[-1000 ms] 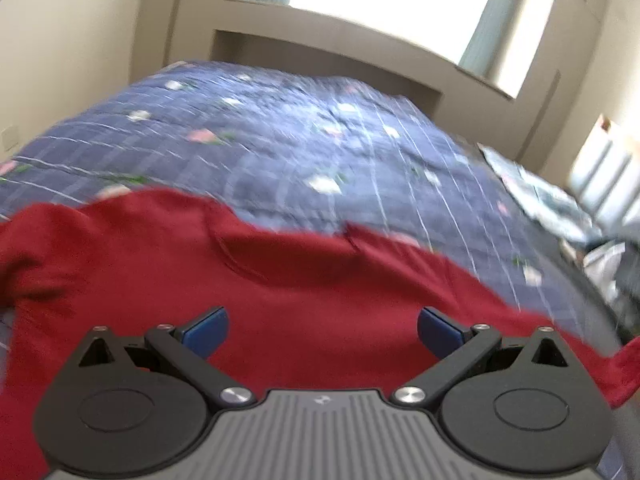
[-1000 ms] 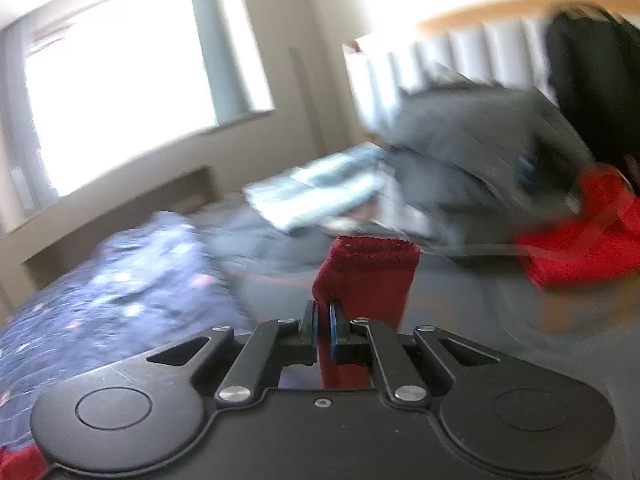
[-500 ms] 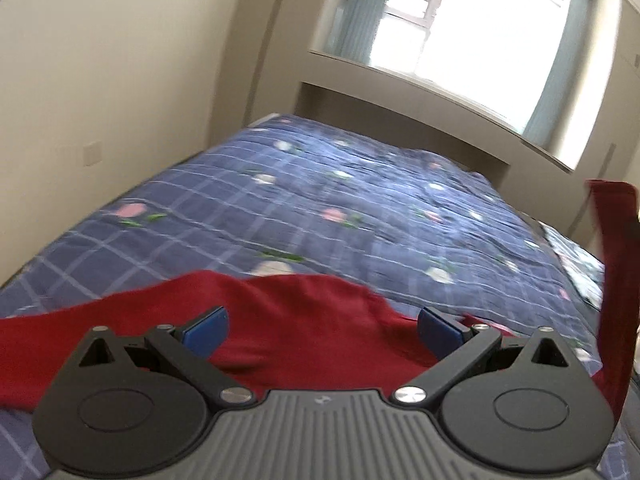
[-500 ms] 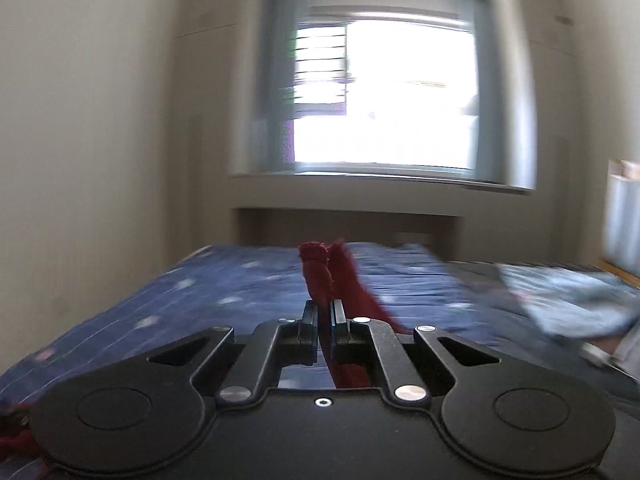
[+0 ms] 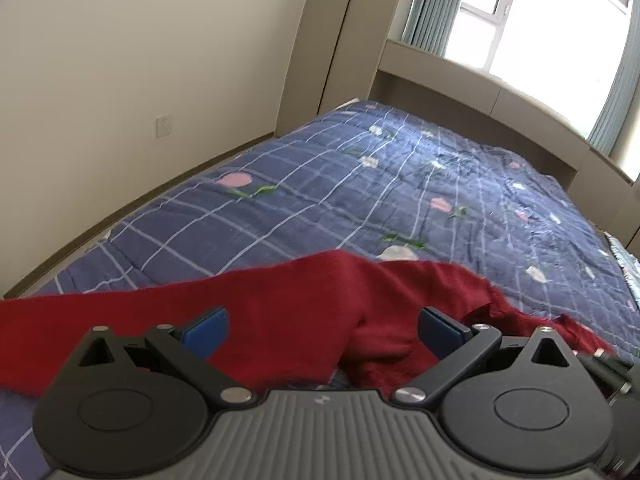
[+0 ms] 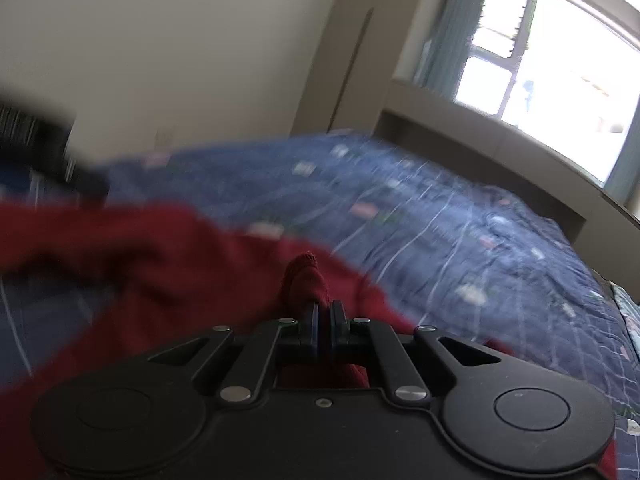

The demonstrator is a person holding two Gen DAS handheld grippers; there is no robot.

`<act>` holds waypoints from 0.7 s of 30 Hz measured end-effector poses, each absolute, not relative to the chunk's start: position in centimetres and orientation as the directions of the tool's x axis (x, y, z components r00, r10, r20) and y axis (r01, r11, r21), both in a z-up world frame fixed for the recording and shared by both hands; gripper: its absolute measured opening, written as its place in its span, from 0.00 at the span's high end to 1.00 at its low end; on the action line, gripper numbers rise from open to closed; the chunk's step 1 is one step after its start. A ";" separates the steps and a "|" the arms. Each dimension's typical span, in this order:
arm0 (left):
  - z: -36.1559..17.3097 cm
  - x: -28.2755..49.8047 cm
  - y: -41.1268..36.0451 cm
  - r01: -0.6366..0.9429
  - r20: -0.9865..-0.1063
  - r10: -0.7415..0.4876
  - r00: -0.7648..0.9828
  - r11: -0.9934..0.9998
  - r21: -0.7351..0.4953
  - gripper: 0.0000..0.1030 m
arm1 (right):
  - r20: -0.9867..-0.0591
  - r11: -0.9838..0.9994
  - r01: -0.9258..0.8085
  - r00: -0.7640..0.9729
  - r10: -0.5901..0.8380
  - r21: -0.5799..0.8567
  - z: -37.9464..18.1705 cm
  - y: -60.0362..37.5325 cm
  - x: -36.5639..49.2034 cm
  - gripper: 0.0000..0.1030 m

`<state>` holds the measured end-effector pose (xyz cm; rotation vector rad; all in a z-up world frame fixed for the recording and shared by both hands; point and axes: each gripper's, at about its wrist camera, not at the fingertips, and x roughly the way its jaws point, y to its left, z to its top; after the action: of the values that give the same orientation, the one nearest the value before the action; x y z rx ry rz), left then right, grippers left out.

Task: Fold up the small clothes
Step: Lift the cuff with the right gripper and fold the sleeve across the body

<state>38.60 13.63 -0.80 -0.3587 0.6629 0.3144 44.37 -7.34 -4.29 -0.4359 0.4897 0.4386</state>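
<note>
A dark red sweater point(image 5: 304, 304) lies spread on the blue checked bedspread point(image 5: 400, 192), with one sleeve running to the left. My left gripper point(image 5: 324, 326) is open and empty just above the sweater, its blue pads wide apart. My right gripper point(image 6: 324, 312) is shut on a bunched piece of the red sweater point(image 6: 304, 280), which sticks up between its fingers. The rest of the sweater point(image 6: 140, 256) spreads to the left in the blurred right wrist view. Part of the right gripper shows at the right edge of the left wrist view point(image 5: 616, 368).
The bed fills most of both views. A cream wall with a socket point(image 5: 164, 126) runs along its left side. A window with curtains point(image 5: 540, 20) and a ledge stand beyond the bed's far end. Light patterned fabric point(image 5: 628, 256) lies at the bed's right edge.
My right gripper has swung left with the sweater piece from the bed's right side and come down over the sweater body. My left gripper has turned left and stayed open.
</note>
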 end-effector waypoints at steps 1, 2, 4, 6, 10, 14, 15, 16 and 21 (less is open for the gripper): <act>-1.0 38.6 13.7 -0.393 -0.647 0.165 0.744 0.892 -0.224 0.00 | -0.547 0.804 -0.511 0.785 0.292 -0.304 -5.1 -7.0 44.1 0.94; -1.2 38.8 13.7 -0.391 -0.648 0.161 0.745 0.891 -0.228 0.00 | -0.561 0.792 -0.526 0.774 0.294 -0.310 -5.8 -7.0 43.7 0.93; -1.5 39.1 13.3 -0.386 -0.646 0.155 0.748 0.892 -0.234 0.00 | -0.584 0.774 -0.552 0.753 0.303 -0.310 -7.3 -7.0 42.9 0.84; -1.7 39.5 12.7 -0.372 -0.637 0.143 0.757 0.897 -0.240 0.00 | -0.592 0.766 -0.569 0.741 0.317 -0.301 -7.9 -7.2 42.2 0.71; -2.2 40.4 10.8 -0.313 -0.614 0.094 0.784 0.914 -0.259 0.00 | -0.568 0.780 -0.559 0.752 0.334 -0.281 -7.2 -9.3 40.9 0.28; -3.3 42.1 7.9 -0.233 -0.599 0.033 0.800 0.937 -0.259 0.00 | -0.544 0.817 -0.518 0.774 0.322 -0.254 -5.7 -14.0 39.6 0.07; -3.6 42.6 7.0 -0.221 -0.597 0.028 0.802 0.942 -0.251 0.00 | -0.538 0.834 -0.491 0.787 0.301 -0.252 -5.4 -15.4 39.0 0.05; -4.1 43.3 6.0 -0.209 -0.595 0.027 0.803 0.948 -0.240 0.00 | -0.533 0.851 -0.460 0.800 0.275 -0.252 -5.2 -16.9 38.5 0.04; -6.7 45.5 2.1 -0.237 -0.598 0.115 0.793 0.963 -0.130 0.00 | -0.507 0.914 -0.231 0.861 0.033 -0.333 -5.8 -23.8 35.8 0.01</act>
<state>45.54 2.10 -6.74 -0.2028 0.6271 0.1907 35.78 -23.80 -5.75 -0.3974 0.5174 0.1421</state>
